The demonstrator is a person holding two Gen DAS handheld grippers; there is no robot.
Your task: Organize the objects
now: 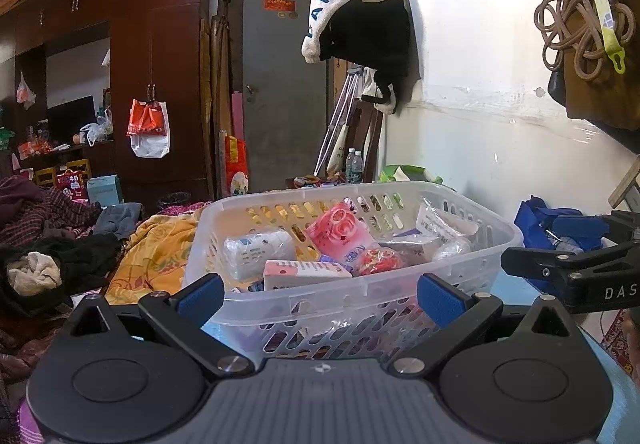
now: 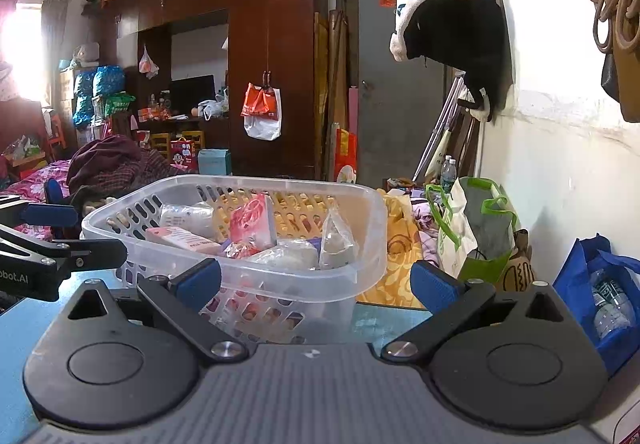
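A clear plastic basket (image 1: 360, 286) with slotted walls stands on a light blue table top (image 2: 384, 318), straight ahead in both wrist views. It holds several small packs: a pink tissue pack (image 1: 340, 234), a white wrapped roll (image 1: 256, 250), a pink-and-white box (image 1: 304, 272) and a red crinkly packet (image 1: 380, 262). My left gripper (image 1: 320, 296) is open just short of the basket's near wall, nothing between its blue pads. My right gripper (image 2: 316, 278) is also open, facing the basket (image 2: 280, 284) near its right corner. Each gripper shows at the edge of the other's view.
A yellow patterned cloth (image 1: 156, 256) and heaps of clothes lie left of and behind the basket. A green-and-white bag (image 2: 476, 232) and a blue bag with bottles (image 2: 600, 284) stand by the right wall. A wardrobe (image 1: 156, 75) and grey door (image 1: 284, 83) stand at the back.
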